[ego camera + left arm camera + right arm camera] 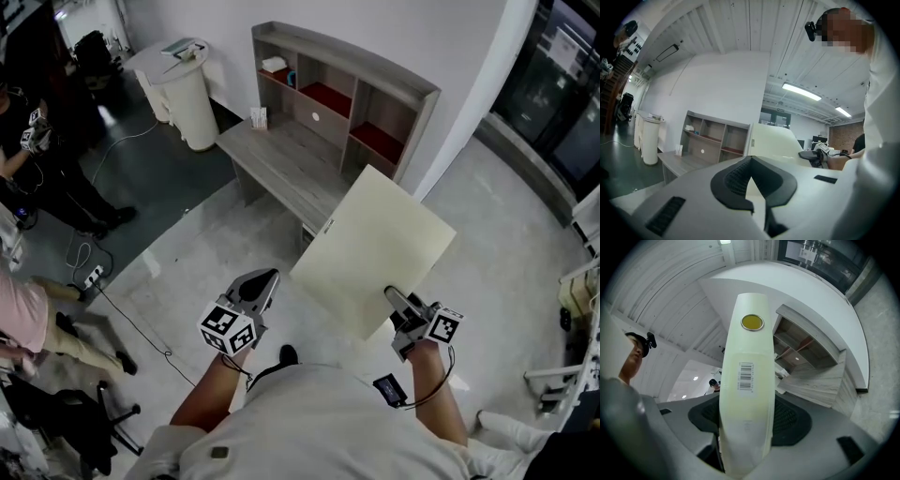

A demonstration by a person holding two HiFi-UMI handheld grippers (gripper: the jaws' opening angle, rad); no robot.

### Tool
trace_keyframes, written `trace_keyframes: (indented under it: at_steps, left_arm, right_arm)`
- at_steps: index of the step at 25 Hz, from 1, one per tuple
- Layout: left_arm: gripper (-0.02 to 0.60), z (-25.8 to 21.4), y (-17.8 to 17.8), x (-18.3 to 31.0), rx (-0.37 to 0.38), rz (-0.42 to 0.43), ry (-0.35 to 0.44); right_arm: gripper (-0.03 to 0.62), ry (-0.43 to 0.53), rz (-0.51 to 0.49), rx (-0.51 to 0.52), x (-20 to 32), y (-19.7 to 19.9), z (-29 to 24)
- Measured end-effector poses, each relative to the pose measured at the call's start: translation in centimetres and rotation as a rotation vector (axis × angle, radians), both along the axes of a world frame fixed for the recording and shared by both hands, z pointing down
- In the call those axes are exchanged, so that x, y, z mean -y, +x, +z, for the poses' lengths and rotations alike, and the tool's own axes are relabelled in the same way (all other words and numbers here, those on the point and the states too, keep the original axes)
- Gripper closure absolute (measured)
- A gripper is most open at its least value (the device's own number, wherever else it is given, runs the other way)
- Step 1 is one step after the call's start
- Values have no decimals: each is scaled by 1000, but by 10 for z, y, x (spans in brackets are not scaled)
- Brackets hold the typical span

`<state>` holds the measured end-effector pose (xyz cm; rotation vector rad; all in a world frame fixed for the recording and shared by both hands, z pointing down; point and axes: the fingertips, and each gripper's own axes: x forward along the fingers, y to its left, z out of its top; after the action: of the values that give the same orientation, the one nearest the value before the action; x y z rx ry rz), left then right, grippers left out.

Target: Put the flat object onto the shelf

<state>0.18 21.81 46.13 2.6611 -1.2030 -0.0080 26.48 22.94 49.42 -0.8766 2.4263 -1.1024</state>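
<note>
Flat cream board (375,253), clamped at its near edge in the right claw (398,302), hangs roughly level above the floor at 6 o'clock from the grey shelf (347,103) and its table (281,159). The left claw (262,286), jaws together and empty, sits at the board's 8 o'clock. Held by one edge only, the board looks liable to sag or swing, so the approach calls for keeping it level, leading with the far corner at 12 o'clock and steadying the free side.
</note>
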Motion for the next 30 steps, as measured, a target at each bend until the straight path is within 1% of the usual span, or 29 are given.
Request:
trace_keyframes:
  at_steps: [3, 6, 12, 20, 30]
  left_arm:
    - [567, 1, -25, 13, -1, 6, -2]
    - [567, 1, -46, 24, -5, 13, -4]
    - [567, 3, -76, 45, -2, 23, -6]
    - [567, 11, -92, 77, -4, 7, -22]
    - [568, 18, -109, 147, 6, -50, -26]
  right_arm:
    - [309, -12, 15, 1, 15, -22, 4]
    - [309, 11, 9, 1, 27, -47, 0]
    - [309, -4, 20, 19, 49, -78, 6]
    - [309, -14, -5, 8, 90, -98, 15]
    - [309, -3, -59, 11, 176, -111, 18]
